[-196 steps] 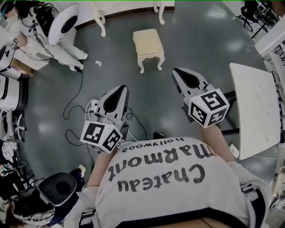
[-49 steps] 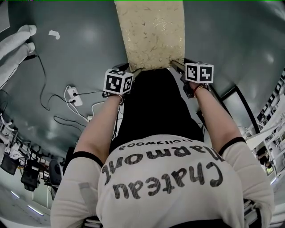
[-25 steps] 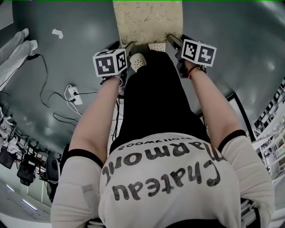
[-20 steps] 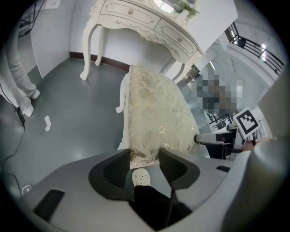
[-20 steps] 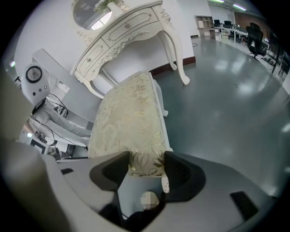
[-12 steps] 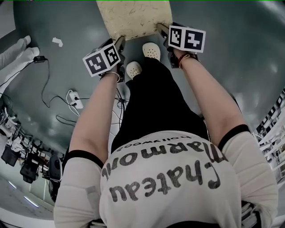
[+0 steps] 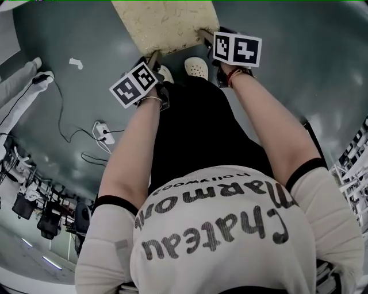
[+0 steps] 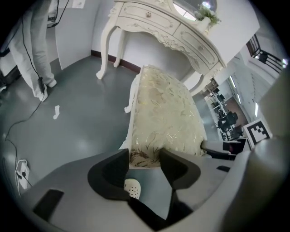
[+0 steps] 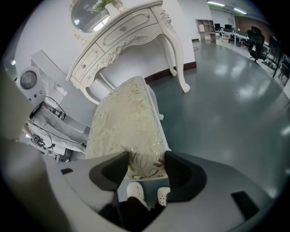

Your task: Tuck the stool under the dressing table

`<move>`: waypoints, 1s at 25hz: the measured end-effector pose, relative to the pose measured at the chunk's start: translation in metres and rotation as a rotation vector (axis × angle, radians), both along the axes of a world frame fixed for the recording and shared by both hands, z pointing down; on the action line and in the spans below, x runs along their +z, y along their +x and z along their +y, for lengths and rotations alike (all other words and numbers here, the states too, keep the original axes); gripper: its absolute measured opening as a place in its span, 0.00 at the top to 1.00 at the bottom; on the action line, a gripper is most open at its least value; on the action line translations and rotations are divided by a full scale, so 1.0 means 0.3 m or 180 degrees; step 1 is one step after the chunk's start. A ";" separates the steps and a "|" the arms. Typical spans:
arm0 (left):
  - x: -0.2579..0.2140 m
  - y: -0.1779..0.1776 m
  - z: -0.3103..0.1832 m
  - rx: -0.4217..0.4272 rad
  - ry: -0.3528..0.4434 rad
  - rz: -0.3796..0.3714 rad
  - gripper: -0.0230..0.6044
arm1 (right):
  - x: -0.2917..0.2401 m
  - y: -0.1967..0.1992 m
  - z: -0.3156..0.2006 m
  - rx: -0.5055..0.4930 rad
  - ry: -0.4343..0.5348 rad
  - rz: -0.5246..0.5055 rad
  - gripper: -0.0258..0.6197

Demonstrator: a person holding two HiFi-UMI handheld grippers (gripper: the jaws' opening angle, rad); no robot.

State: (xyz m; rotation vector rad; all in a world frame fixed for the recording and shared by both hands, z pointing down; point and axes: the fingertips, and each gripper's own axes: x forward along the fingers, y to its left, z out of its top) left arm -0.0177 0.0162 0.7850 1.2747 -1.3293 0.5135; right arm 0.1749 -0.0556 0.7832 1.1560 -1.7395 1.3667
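Left gripper view shows stool (image 8: 163,113) lengthwise toward dressing table (image 8: 152,20).

grey floor (image 7: 299,80): stool (image 7: 167,23) and dressing table (image 8: 149,20) stand on it, also a power strip (image 7: 103,133) and white scrap (image 7: 75,62).

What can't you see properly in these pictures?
- Cream, gold-patterned padded stool: head view, far end cut off by the top edge, legs hidden under its seat.
- White carved dressing table: missing from the head view; left gripper view's top edge cuts off its mirror.
- Gap between them: both gripper views look along the seat, so it cannot be judged.
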 end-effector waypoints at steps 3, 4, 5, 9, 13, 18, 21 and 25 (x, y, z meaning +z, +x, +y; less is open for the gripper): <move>-0.009 0.003 -0.011 0.0041 0.0066 0.0027 0.60 | -0.012 0.001 -0.007 0.0019 0.0041 0.0075 0.54; -0.014 0.005 -0.011 0.0070 0.0082 0.0045 0.60 | -0.018 0.001 -0.005 0.0010 0.0067 0.0135 0.54; -0.019 0.006 -0.008 0.0108 0.0088 0.0067 0.60 | -0.023 0.000 -0.001 0.0003 0.0089 0.0189 0.54; -0.025 0.005 -0.006 0.0310 0.0057 0.0142 0.61 | -0.028 -0.006 0.015 -0.0022 0.0093 0.0229 0.54; -0.036 -0.033 -0.036 0.0507 0.0108 0.0111 0.61 | -0.035 -0.033 0.018 0.0119 0.0081 0.0189 0.54; -0.125 -0.064 -0.084 0.0863 0.0144 0.0059 0.61 | -0.118 -0.051 0.028 0.0377 0.0085 0.0193 0.54; -0.107 -0.210 -0.184 0.0872 0.0227 0.0017 0.61 | -0.097 -0.194 -0.048 0.0424 0.0077 0.0198 0.54; -0.013 -0.416 -0.319 0.0993 0.0198 0.0004 0.61 | -0.002 -0.397 -0.161 0.0465 0.0024 0.0197 0.54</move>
